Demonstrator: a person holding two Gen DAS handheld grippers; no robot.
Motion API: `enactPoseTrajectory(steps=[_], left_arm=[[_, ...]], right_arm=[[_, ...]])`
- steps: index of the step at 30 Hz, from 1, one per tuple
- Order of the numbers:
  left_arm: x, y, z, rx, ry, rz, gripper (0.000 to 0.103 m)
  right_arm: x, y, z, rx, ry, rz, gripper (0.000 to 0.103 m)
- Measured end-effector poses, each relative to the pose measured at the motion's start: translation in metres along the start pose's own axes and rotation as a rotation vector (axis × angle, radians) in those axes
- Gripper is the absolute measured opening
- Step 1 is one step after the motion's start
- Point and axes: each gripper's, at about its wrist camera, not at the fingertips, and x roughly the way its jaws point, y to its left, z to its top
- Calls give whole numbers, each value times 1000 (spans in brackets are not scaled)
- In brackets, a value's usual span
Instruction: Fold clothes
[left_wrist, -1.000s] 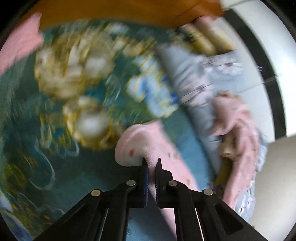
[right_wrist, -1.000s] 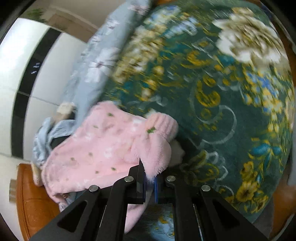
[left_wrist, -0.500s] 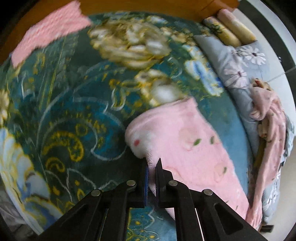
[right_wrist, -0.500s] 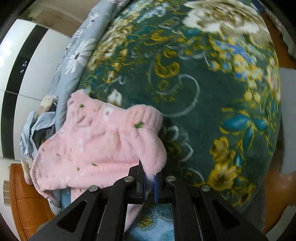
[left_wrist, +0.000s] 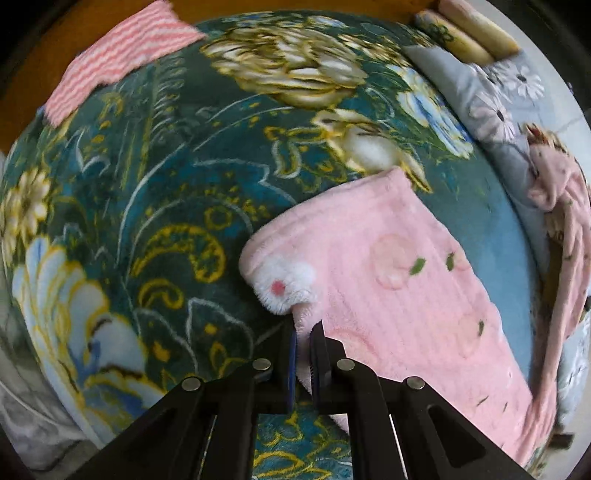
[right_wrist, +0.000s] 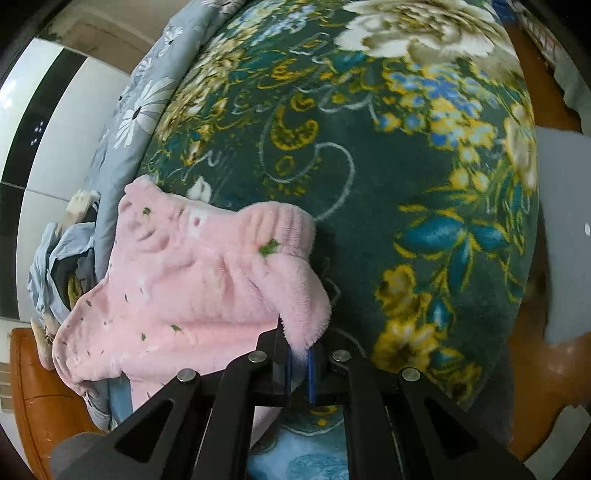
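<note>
A fluffy pink garment with small green and white spots lies spread on a dark green flowered blanket. My left gripper is shut on its near edge by a white patch. In the right wrist view the same pink garment is bunched, its ribbed waistband raised. My right gripper is shut on a hanging corner of the garment.
A pink and white striped cloth lies at the blanket's far left edge. A grey daisy-print quilt and a heap of other clothes lie at the right. Wooden bed frame and white wall border the bed.
Both grippers have drawn the pink garment out over the blanket. It lies flatter and wider in the left view. Both stay shut on it.
</note>
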Motion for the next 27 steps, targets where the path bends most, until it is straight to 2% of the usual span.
enactPoseTrajectory(steps=[1, 2, 3, 5, 7, 9, 11, 13, 15, 16, 20, 24, 25, 27], left_arm=[[-3, 0, 4, -4, 10, -13, 11], [-5, 0, 8, -8, 20, -25, 15], [-8, 1, 11, -13, 24, -28, 25], [-16, 4, 19, -26, 5, -9, 36], [-25, 7, 29, -43, -38, 32, 40], [-31, -2, 41, -51, -79, 52, 41], [-30, -23, 56, -33, -98, 12, 42], [-21, -61, 71, 8, -102, -44, 44], [-6, -108, 85, 51, -87, -114, 46], [2, -137, 91, 75, -71, -166, 46], [28, -248, 115, 183, -55, -302, 48], [54, -326, 140, 146, -9, -408, 54], [60, -340, 144, 137, -6, -412, 55], [68, -368, 154, 146, -34, -367, 55]], right_arm=[[-1, 1, 0, -11, 1, -3, 6], [1, 3, 2, -21, 4, -6, 6], [2, 4, 3, -30, 8, -11, 6], [2, 6, 3, -52, 19, -31, 7], [-3, 4, 1, -69, 28, -58, 9], [-8, 2, 5, -74, 29, -80, 24], [-15, -1, 11, -68, 14, -112, 31], [-20, -1, 19, -64, -1, -155, 35], [-28, 8, 28, -77, -44, -256, 37], [-33, 11, 32, -71, -65, -280, 37], [-52, 24, 44, -13, -120, -225, 37], [-61, 49, 42, -71, -146, -208, 37], [-63, 52, 41, -79, -148, -201, 37], [-64, 59, 39, -90, -148, -197, 37]])
